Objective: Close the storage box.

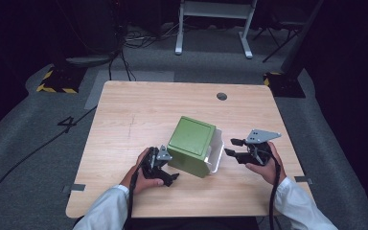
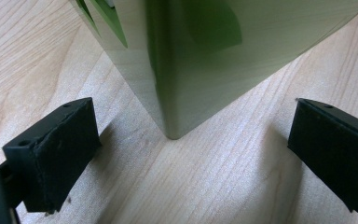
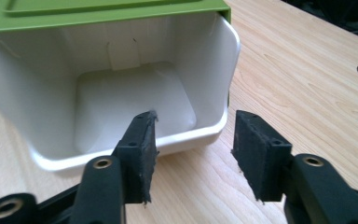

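- We are looking down on a green box (image 1: 191, 146) sitting on the wooden desk (image 1: 124, 124), a bit toward the near edge and roughly midway between the left and right edges.
- It is lying on its side, with a white inner bin (image 1: 216, 152) showing at its right end, the opening facing the right edge of the desk.
- The left tongs (image 1: 165, 168) are resting low on the desk just beside the box's near left corner; in the left gripper view their jaws are standing spread wide, with the box's green corner (image 2: 172, 93) between them and neither pad touching it.
- The right tongs (image 1: 232, 147) are hovering just off the open end of the bin, pointing at it.
- In the right gripper view we are staring straight into the white bin (image 3: 121, 93); the jaws are parted, one pad (image 3: 142, 149) overlapping the bin's rim in the picture, the other out over bare wood, and nothing is being pinched.
- Both hands are coming in from the near edge, in white sleeves (image 1: 103, 211).
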Available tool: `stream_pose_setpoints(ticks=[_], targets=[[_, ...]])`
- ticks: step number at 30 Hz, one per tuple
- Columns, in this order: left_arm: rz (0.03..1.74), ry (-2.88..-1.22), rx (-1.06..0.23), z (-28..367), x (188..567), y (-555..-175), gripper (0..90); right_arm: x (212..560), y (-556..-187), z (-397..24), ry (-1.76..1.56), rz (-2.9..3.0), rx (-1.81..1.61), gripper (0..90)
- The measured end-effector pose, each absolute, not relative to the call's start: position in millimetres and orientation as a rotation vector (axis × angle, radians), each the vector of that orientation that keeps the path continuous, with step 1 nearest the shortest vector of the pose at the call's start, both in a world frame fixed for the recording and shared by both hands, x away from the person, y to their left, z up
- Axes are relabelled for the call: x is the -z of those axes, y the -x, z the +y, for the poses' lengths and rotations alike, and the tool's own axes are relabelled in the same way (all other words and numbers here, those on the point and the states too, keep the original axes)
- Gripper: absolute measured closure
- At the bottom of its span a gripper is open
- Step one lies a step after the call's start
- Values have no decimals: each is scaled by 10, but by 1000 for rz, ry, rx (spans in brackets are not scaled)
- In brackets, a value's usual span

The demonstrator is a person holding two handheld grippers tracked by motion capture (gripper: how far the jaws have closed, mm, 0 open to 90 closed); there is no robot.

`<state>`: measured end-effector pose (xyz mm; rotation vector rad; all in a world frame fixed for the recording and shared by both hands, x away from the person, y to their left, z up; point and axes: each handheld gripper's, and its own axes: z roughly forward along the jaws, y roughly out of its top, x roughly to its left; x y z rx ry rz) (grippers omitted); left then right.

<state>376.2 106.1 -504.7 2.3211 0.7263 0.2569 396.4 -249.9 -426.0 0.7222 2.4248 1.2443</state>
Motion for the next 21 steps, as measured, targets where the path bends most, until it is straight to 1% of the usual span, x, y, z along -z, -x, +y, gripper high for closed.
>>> stream_pose_setpoints(ticks=[3,4,5,6,10,13,21], targets=[[718,-2322,-257,1064,5048,-3762,19,4233,-3918,-2586,-703,2424,-1252,434],[714,-2324,-257,1067,5047,-3761,19,4217,-3897,-2654,-689,2414,-1251,398],[714,-2324,-258,1069,5047,-3758,19,4217,-3897,-2654,-689,2414,-1251,398],[710,-2323,-255,1071,5048,-3757,18,4213,-3891,-2688,-685,2411,-1248,376],[703,-2325,-253,1078,5048,-3755,18,4212,-3885,-2819,-700,2395,-1170,292],[694,-2327,-247,1098,5049,-3746,18,4206,-3862,-2907,-703,2376,-1111,258],[696,-2325,-244,1258,5050,-3696,18,4226,-3820,-3139,-754,2348,-1059,233]])
